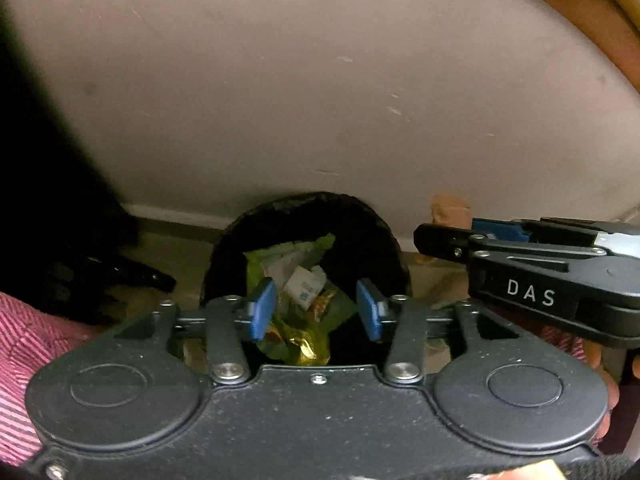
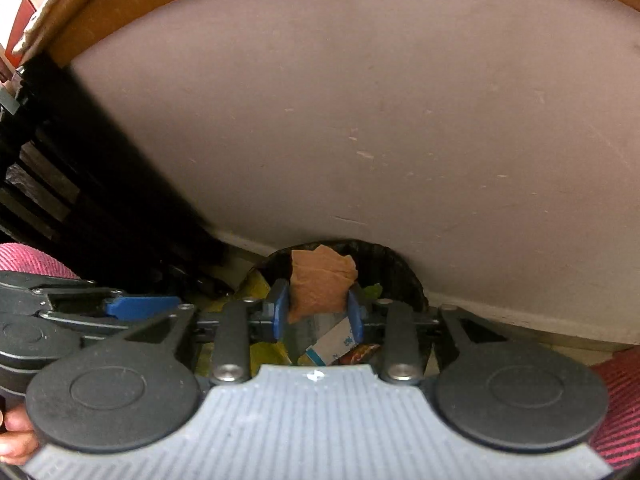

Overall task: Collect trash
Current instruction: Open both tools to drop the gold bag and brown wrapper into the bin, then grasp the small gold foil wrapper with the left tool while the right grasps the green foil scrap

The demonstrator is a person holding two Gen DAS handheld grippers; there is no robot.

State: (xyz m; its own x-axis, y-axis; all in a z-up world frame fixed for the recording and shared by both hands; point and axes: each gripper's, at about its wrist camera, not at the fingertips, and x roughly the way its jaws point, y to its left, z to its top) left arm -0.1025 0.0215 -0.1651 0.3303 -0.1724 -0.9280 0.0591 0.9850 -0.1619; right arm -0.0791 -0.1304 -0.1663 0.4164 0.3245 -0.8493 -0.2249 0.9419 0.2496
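Observation:
A black trash bin [image 1: 360, 216] stands on the floor against the wall. It holds a green wrapper [image 1: 292, 252], a white paper piece [image 1: 306, 284] and a gold wrapper [image 1: 308, 346]. My left gripper [image 1: 316, 310] hangs right above the bin mouth, open, with nothing between its blue pads. My right gripper [image 2: 318, 308] is over the same bin [image 2: 392, 264]. A torn tan paper scrap [image 2: 320, 280] stands between its pads, which do not seem to clamp it. In the left wrist view the right gripper [image 1: 424, 240] reaches in from the right with the scrap [image 1: 450, 210] at its tip.
A pale wall [image 1: 320, 100] with a white baseboard [image 2: 520, 316] rises just behind the bin. Dark furniture [image 2: 80, 184] stands to the left, with black objects [image 1: 132, 276] on the floor beside the bin. A person's pink striped clothing [image 1: 24, 344] shows at the frame edges.

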